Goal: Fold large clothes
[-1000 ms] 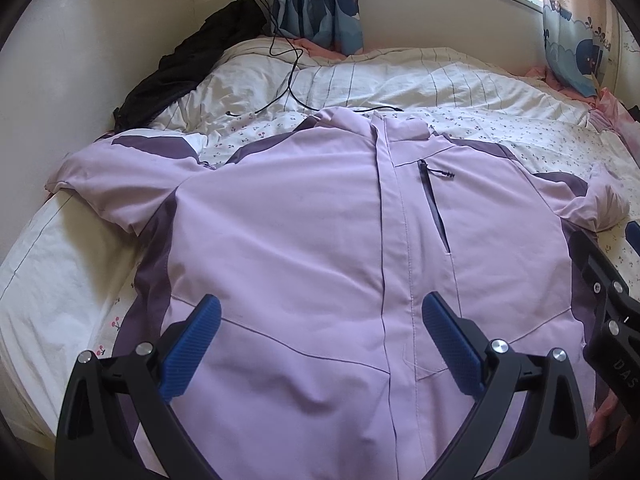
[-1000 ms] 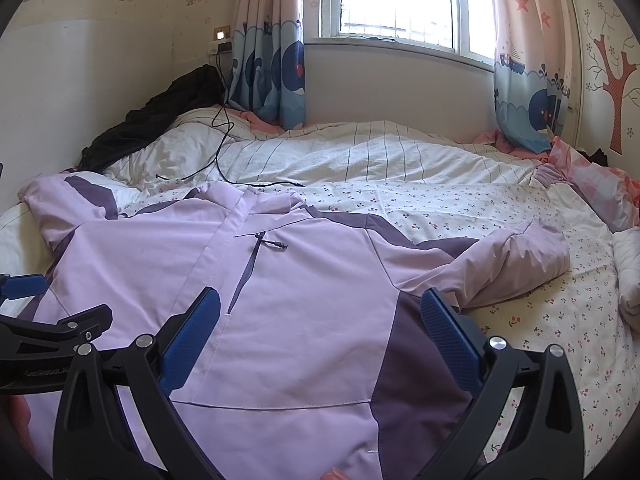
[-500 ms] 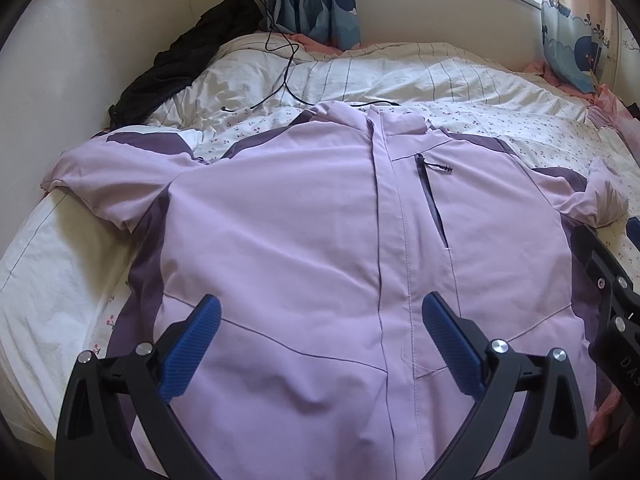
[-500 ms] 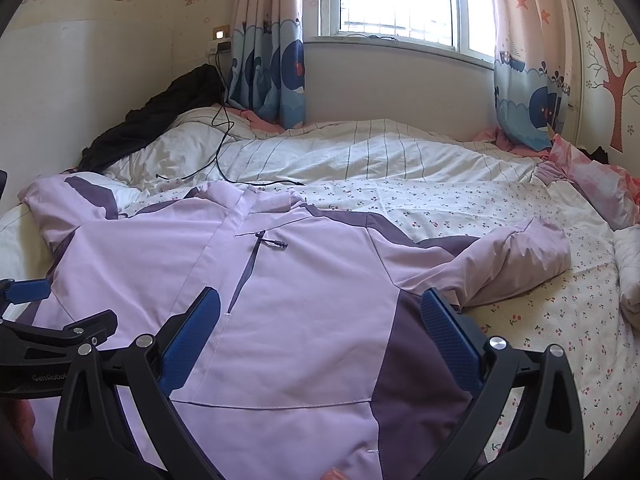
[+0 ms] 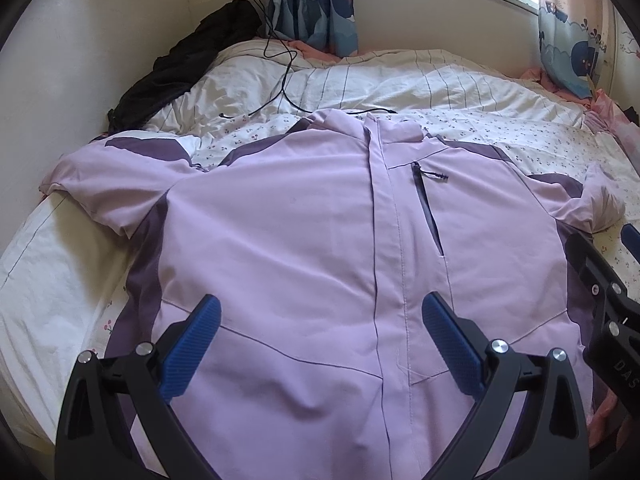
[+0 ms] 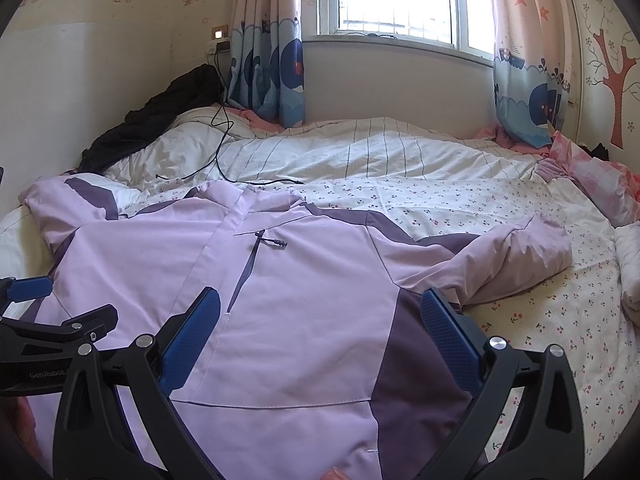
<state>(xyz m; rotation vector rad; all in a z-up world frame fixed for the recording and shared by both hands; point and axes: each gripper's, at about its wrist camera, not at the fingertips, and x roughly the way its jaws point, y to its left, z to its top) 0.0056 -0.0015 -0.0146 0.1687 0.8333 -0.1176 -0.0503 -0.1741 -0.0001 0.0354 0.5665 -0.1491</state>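
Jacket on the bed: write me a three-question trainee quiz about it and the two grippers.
1. True or false: the jacket lies front side up on the bed, closed down the middle.
2. Which sleeve lies bunched up? A) the one on the right gripper's side B) the one by the wall C) neither
3. Fill in: both the left gripper and the right gripper are ____ and hold nothing.

Key:
1. True; the chest pocket zip faces up.
2. A; the right sleeve is crumpled, while the left sleeve lies flatter.
3. open
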